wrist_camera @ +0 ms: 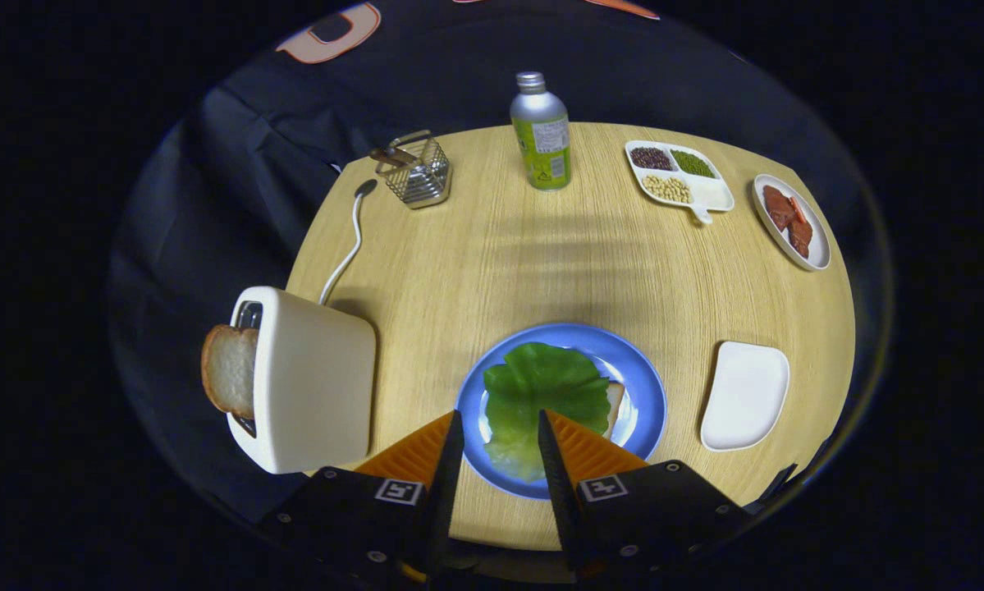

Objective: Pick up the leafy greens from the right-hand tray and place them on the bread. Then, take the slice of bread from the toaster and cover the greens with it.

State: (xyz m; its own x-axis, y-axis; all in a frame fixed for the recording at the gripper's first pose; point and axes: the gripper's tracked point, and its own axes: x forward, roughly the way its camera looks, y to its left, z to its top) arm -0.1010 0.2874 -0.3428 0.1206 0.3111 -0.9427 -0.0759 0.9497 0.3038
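Observation:
A leafy green [541,394] lies on a slice of bread [615,402] on the blue plate [643,386], covering most of the slice. My gripper [498,417] hovers over the near edge of the plate, open, with the leaf's near end showing between the fingers and nothing held. To the left of the plate stands a white toaster [311,382] with a slice of bread [229,369] sticking out of its slot. The white tray [746,394] to the right of the plate is bare.
At the table's far side stand a wire basket [416,171], a metal bottle [541,135], a divided dish of beans [676,174] and a small plate of meat slices [791,220]. The toaster's white cord [348,246] runs back toward the basket.

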